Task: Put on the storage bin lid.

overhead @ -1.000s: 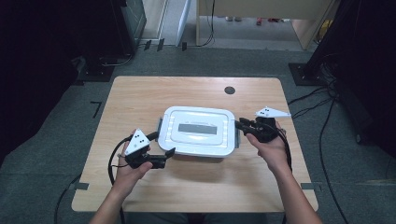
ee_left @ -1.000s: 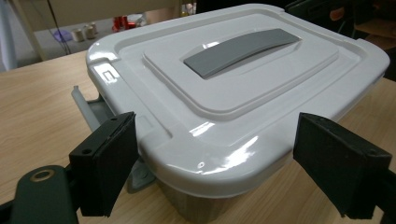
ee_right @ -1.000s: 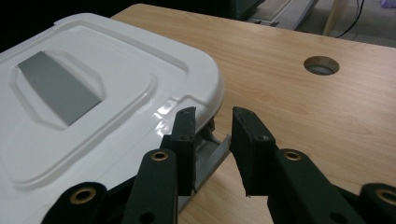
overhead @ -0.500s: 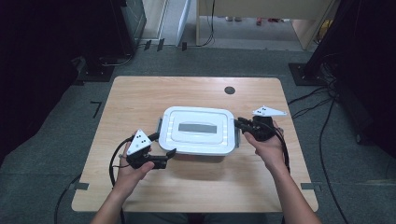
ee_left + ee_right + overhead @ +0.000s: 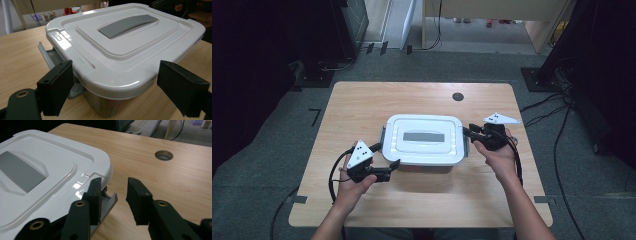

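Centrally, box [image 5: 424, 140] between tools [image 5: 387, 169] [image 5: 469, 133], seemingly untouched

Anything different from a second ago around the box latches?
Little. The right gripper has just been opening its jaws at the grey latch on the white lidded box; nothing is clamped between them now. The left gripper stays wide open at the box's near corner. Both hands and the box kept their places.

No readable text, labels, brands or numbers on anything
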`<state>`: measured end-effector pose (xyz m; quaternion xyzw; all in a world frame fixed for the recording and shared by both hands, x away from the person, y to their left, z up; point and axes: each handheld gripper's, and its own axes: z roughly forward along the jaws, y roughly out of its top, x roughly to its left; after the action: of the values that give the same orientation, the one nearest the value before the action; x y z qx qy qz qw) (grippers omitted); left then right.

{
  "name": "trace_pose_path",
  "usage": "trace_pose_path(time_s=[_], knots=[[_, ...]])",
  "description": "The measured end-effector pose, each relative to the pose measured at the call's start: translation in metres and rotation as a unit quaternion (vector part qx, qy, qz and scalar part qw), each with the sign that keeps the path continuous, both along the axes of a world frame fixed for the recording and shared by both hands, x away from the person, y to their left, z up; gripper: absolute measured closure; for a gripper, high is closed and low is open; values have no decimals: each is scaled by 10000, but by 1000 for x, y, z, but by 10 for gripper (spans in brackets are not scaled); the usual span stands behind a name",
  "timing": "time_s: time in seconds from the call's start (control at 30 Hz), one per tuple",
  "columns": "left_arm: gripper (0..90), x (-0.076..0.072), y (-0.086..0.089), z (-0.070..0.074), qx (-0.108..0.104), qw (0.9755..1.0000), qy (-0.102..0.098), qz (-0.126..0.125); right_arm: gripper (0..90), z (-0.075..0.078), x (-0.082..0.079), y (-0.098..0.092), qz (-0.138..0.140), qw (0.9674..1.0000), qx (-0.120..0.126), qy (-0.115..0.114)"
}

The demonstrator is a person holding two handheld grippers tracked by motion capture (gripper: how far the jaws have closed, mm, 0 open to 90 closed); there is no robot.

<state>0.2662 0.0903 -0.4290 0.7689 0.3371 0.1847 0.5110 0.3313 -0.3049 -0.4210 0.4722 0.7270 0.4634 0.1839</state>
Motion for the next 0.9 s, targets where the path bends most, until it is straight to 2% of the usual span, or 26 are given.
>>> trace_pose_path(time_s=[0.07,0.1,0.23,0.27,0.3,0.37,0.4,0.5,0.9], knots=[[136,-2,2,1,4,10000,-35,66,527,1,-2,-2,-12,10000,38,-37],[133,-3,3,2,-17,9999,-42,94,468,1,-2,-2,-64,10000,-18,-66],[130,-6,11,4,-157,9997,-8,196,170,5,-5,-6,-219,9997,-42,-83],[130,-7,14,4,-191,9995,5,234,125,5,-6,-8,-231,9997,-15,-66],[130,-8,16,4,-200,9994,4,278,116,6,-8,-8,-219,9997,-36,-76],[130,-10,21,5,-215,9991,15,362,112,6,-11,-8,-362,9989,-275,-131],[130,-11,24,5,-217,9990,7,398,111,7,-13,-9,-414,9985,-318,-138],[130,-14,31,4,-207,9987,-16,467,94,8,-18,-13,-387,9986,-313,-151],[131,-30,61,-3,-141,9965,-29,825,95,14,-43,-29,-580,9971,-388,-299]])
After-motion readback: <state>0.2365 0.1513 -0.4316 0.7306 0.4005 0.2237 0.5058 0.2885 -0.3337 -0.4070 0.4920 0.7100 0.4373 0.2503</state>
